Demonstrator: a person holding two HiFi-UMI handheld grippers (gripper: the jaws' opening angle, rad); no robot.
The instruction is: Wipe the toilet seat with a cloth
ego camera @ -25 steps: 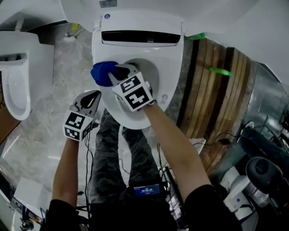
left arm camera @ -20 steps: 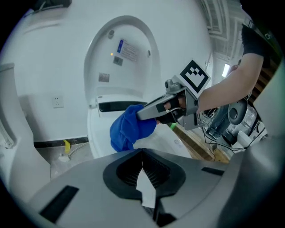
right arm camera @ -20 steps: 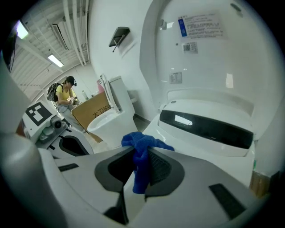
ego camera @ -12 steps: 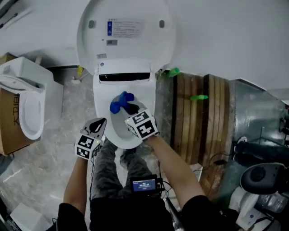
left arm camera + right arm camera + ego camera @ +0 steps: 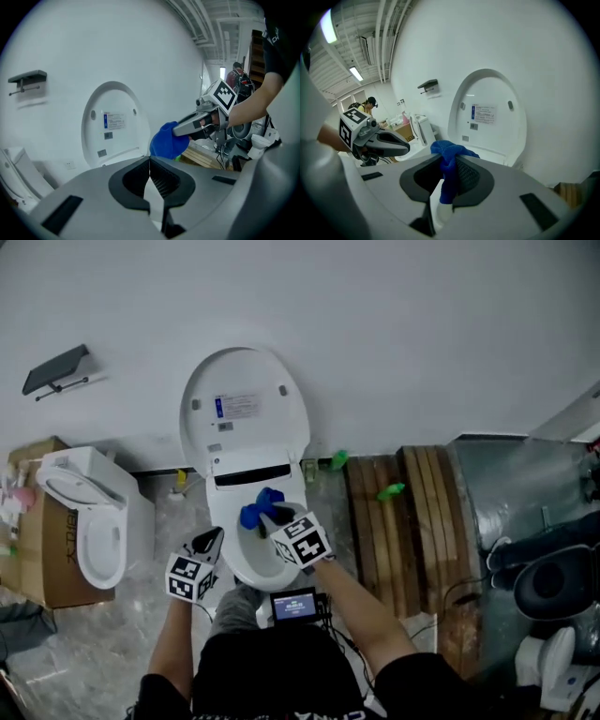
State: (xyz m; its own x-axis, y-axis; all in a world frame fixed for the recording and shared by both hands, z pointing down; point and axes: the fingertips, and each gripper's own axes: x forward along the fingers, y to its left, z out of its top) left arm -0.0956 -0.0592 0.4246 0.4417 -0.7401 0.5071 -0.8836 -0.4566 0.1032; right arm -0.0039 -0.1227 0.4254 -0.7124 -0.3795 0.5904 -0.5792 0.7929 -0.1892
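Note:
A white toilet stands against the wall with its lid [image 5: 244, 418] raised and its seat [image 5: 225, 554] down. My right gripper [image 5: 272, 517] is shut on a blue cloth [image 5: 259, 511] over the back of the seat. In the right gripper view the cloth [image 5: 449, 154] is bunched between the jaws and hangs down, with the lid [image 5: 490, 112] behind it. My left gripper [image 5: 210, 540] is by the seat's front left, shut and holding nothing. The left gripper view shows its jaws [image 5: 150, 161] meeting, and beyond them the cloth [image 5: 166, 140] in the right gripper [image 5: 194, 124].
A second white toilet [image 5: 94, 521] and a cardboard box [image 5: 47, 554] stand at the left. Wooden planks [image 5: 394, 521] lie on the floor to the right of the toilet. A dark holder [image 5: 58, 371] is fixed to the wall. A small screen device [image 5: 293, 606] sits at the person's waist.
The head view has pulled back and tilted up, so the raised lid and the wall now show. The right gripper still holds the cloth over the seat's back. The left gripper stays shut.

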